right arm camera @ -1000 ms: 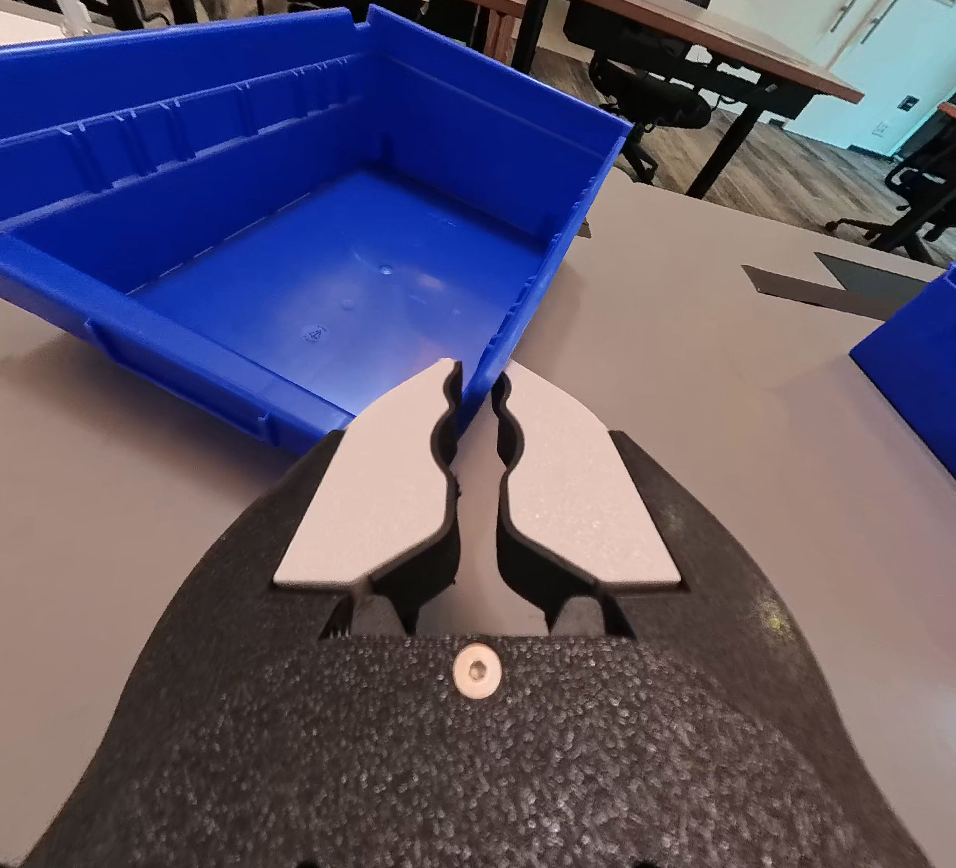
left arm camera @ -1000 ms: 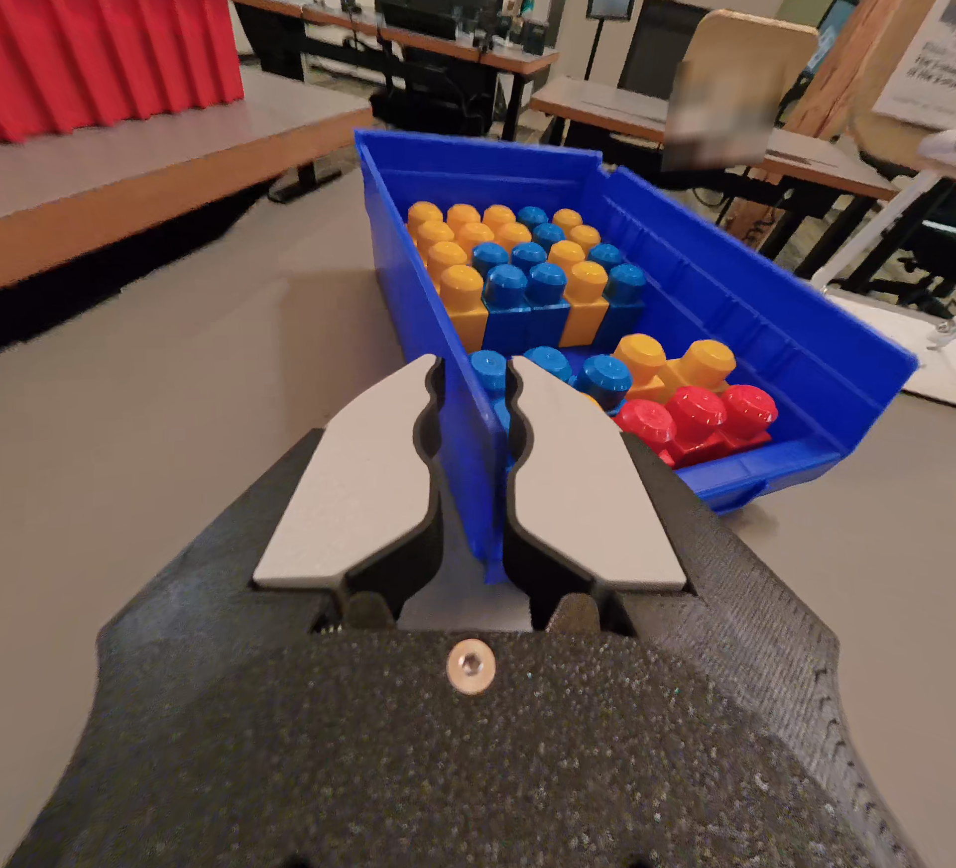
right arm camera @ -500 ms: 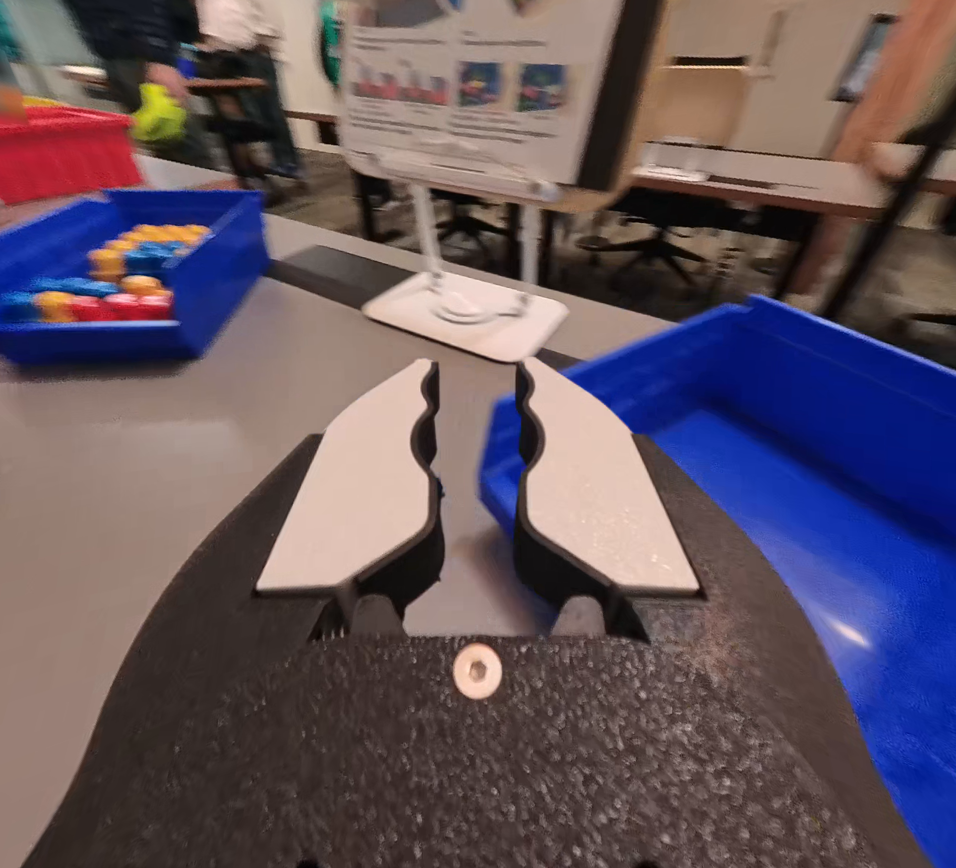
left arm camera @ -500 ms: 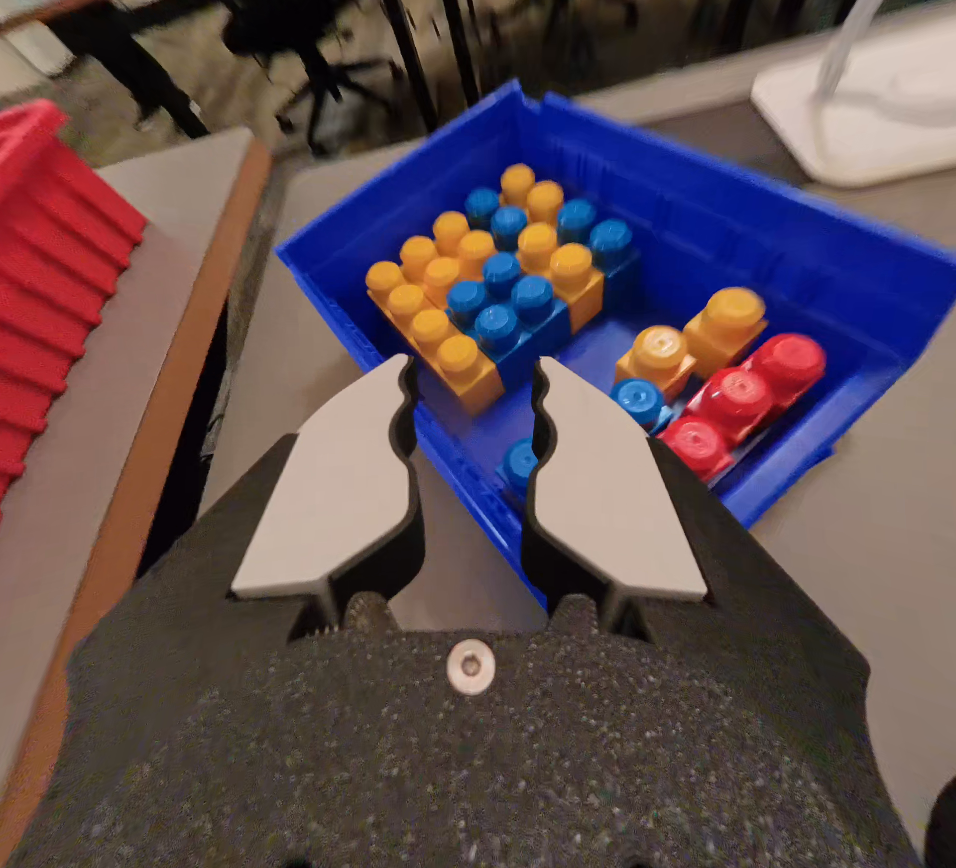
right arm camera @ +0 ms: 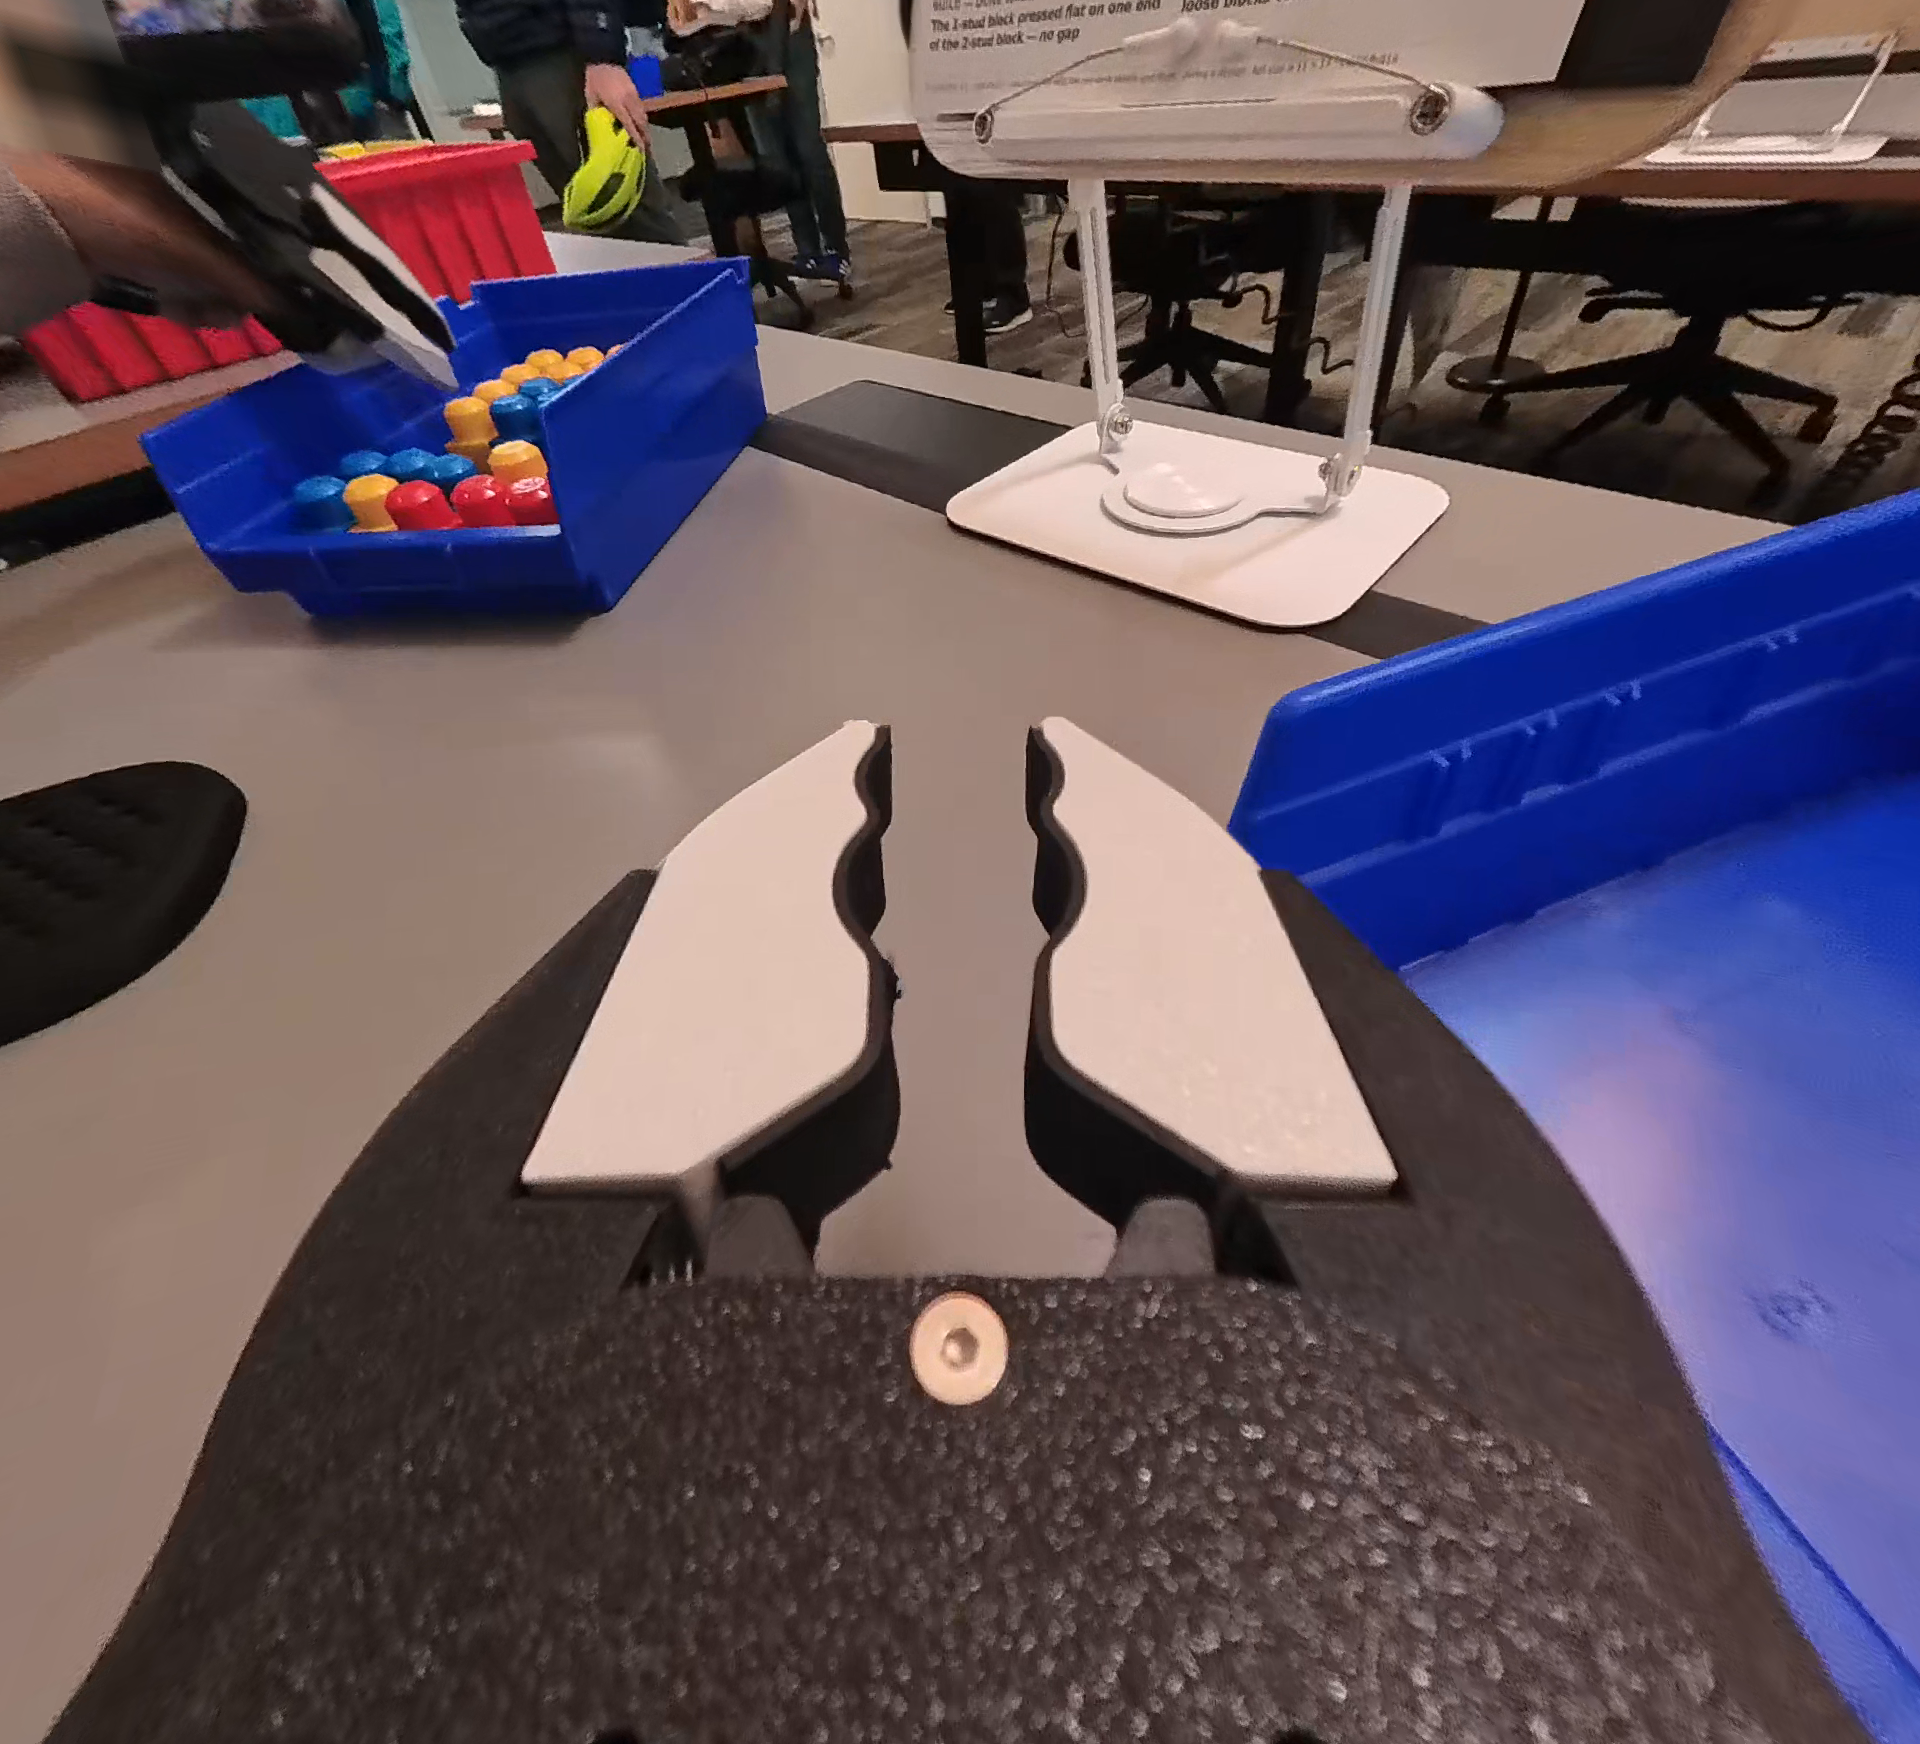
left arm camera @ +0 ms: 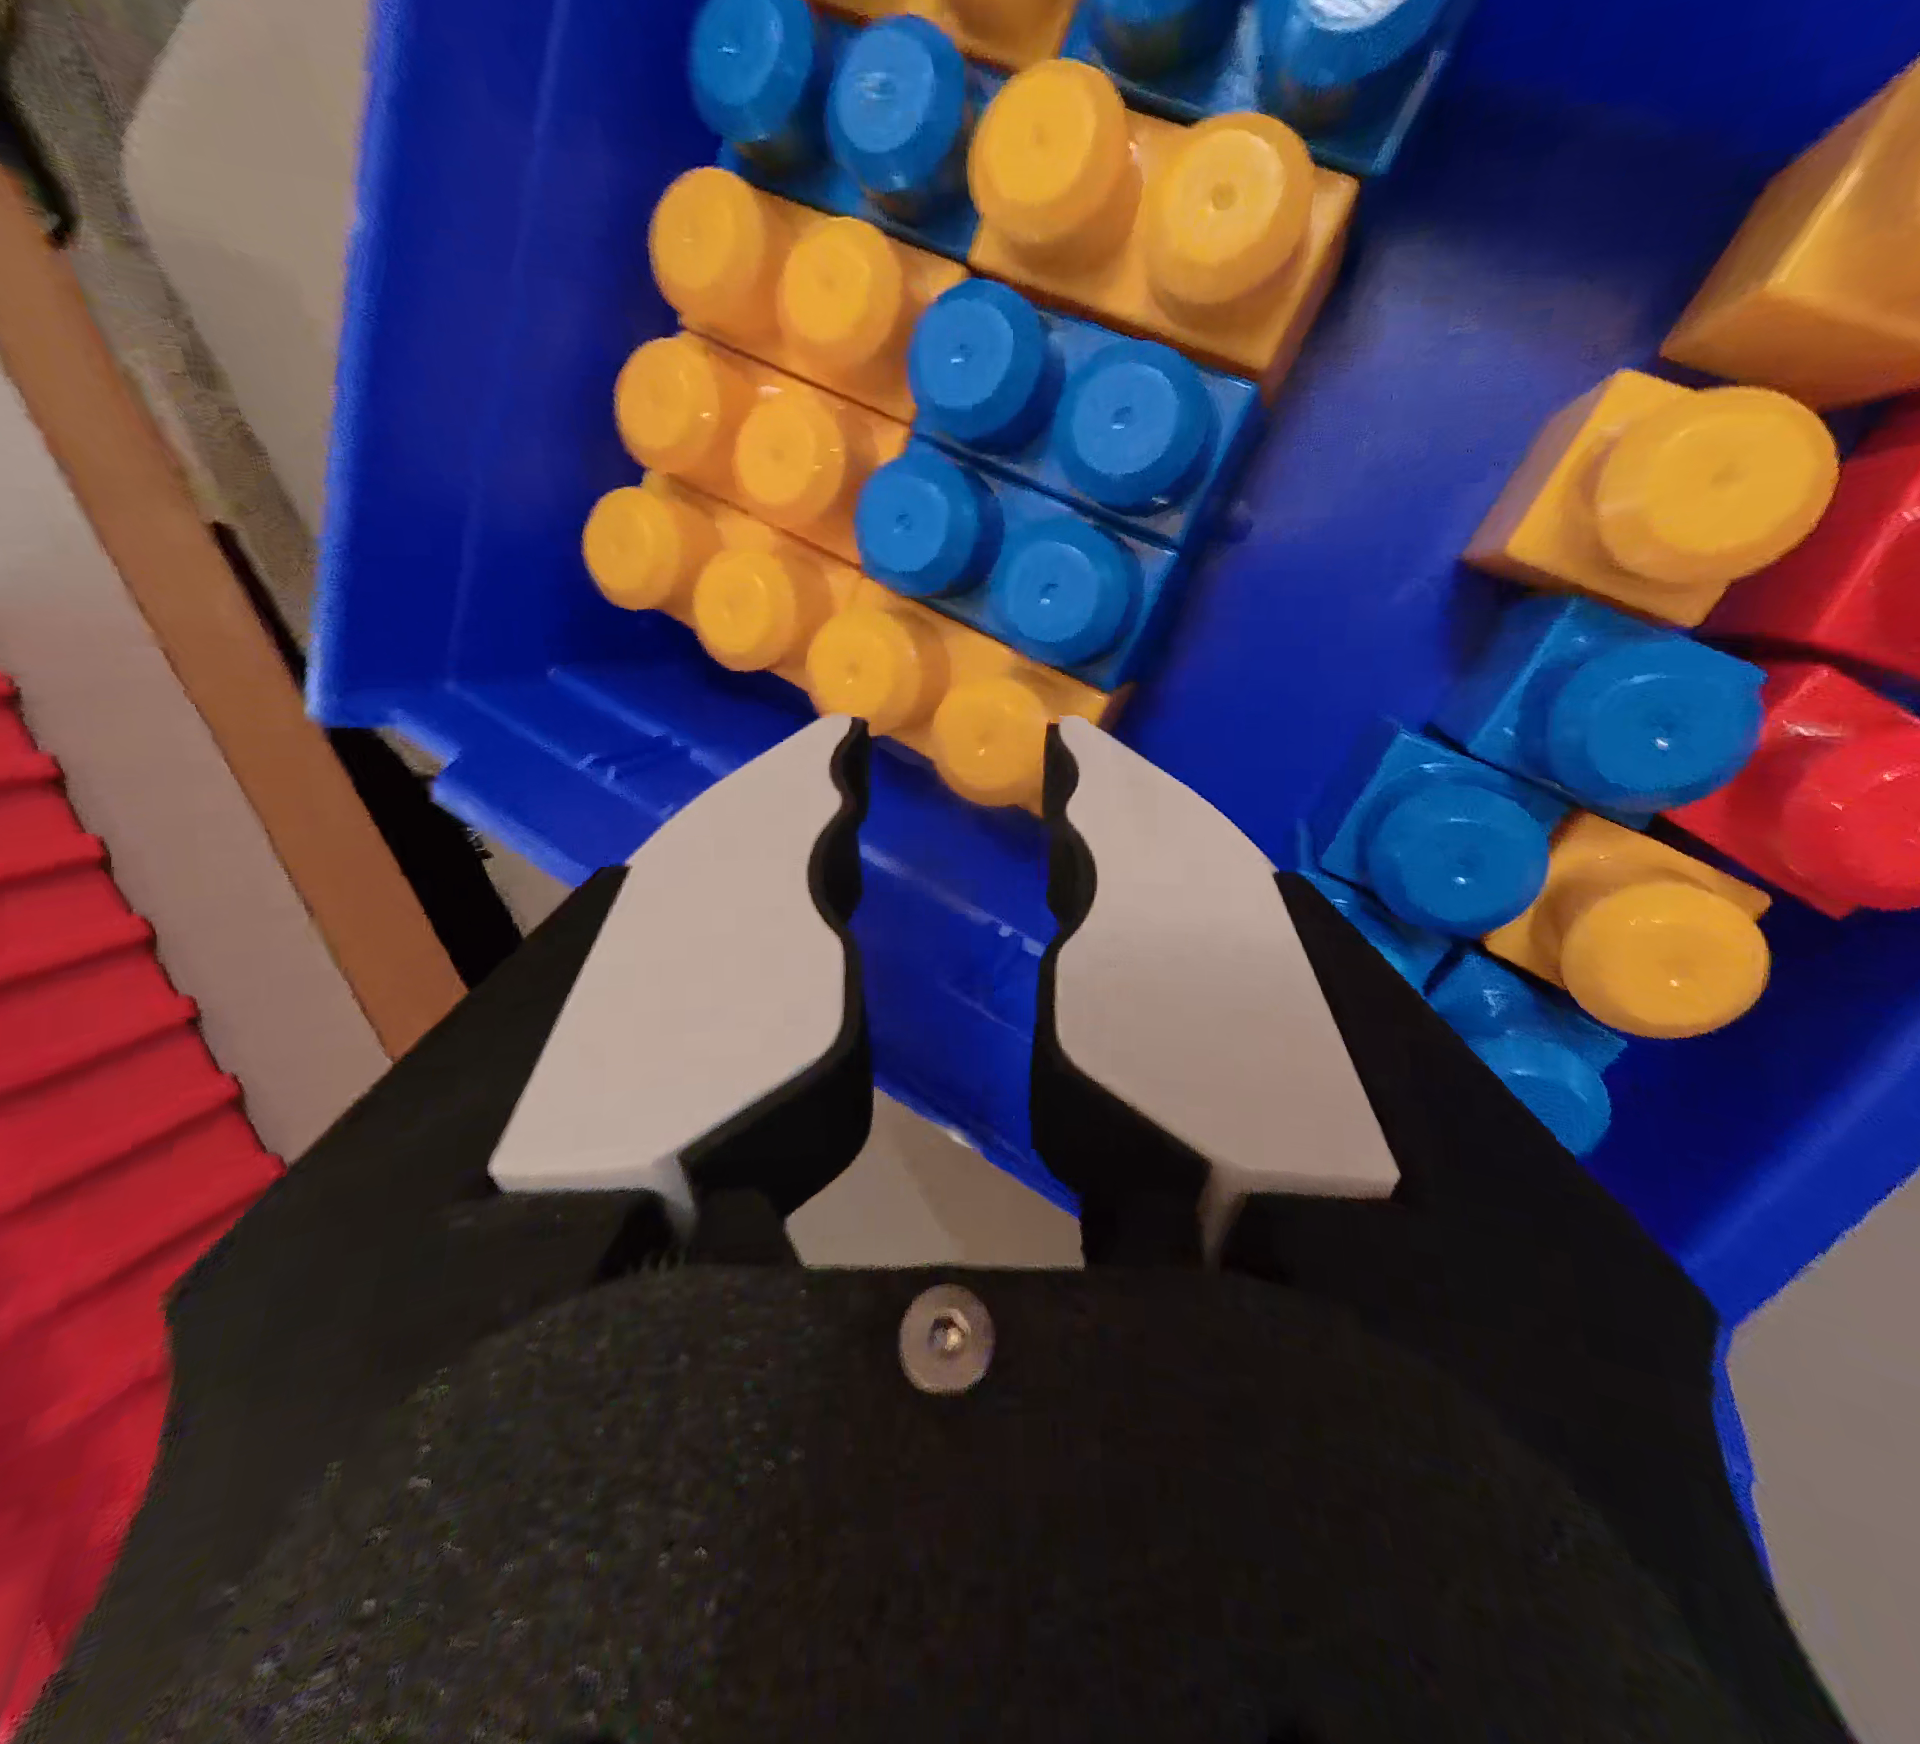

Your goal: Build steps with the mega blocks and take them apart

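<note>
Blocks (left arm camera: 1039, 468) of yellow, blue and red lay in a blue bin (left arm camera: 447, 447) on the bench (right arm camera: 623, 759). Left gripper (left arm camera: 951, 744) hung over the bin's near wall, jaws parted and empty, tips just above a yellow block (left arm camera: 977, 738). Right gripper (right arm camera: 956, 738) hovered over bare bench beside an empty bin (right arm camera: 1662, 1019), jaws parted, gripping nothing.

The mega blocks (left arm camera: 997, 406) are all sitting studs-up in my blue bin (left arm camera: 468, 489): yellow and blue two-stud ones packed side by side in rows at one end, and a looser bunch of yellow, blue and red ones (left arm camera: 1870, 780) crowding together at the other end.
</note>
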{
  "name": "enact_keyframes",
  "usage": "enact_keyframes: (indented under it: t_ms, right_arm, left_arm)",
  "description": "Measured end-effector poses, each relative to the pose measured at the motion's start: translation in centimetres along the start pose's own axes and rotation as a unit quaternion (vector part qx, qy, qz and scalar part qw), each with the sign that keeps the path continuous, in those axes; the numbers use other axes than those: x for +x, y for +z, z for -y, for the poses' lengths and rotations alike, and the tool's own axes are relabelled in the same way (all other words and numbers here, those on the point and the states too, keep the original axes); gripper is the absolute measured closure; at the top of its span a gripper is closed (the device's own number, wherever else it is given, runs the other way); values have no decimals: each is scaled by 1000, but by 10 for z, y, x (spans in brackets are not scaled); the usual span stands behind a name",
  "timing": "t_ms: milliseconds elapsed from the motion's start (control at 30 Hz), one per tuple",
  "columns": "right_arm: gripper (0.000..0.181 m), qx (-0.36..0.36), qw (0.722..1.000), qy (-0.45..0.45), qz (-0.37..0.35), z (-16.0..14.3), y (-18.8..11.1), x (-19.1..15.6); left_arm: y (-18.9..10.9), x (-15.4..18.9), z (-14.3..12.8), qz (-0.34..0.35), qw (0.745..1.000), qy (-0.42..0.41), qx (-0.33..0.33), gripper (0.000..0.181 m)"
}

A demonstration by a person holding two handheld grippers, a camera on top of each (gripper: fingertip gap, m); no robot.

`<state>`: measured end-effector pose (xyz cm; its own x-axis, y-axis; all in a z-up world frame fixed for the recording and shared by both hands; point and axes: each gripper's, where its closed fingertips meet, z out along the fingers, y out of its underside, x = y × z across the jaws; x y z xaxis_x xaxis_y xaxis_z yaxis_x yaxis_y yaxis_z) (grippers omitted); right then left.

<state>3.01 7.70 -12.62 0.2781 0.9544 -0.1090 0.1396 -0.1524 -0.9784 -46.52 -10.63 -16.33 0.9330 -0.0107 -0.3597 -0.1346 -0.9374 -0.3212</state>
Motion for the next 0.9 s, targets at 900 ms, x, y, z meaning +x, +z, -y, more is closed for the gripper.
enact_keyframes:
  t_ms: [900]
  right_arm:
    - [157,-7,999,29,28,-5,-2,-3]
  left_arm:
    - [17,11,-15,-2,990,85,-111,147]
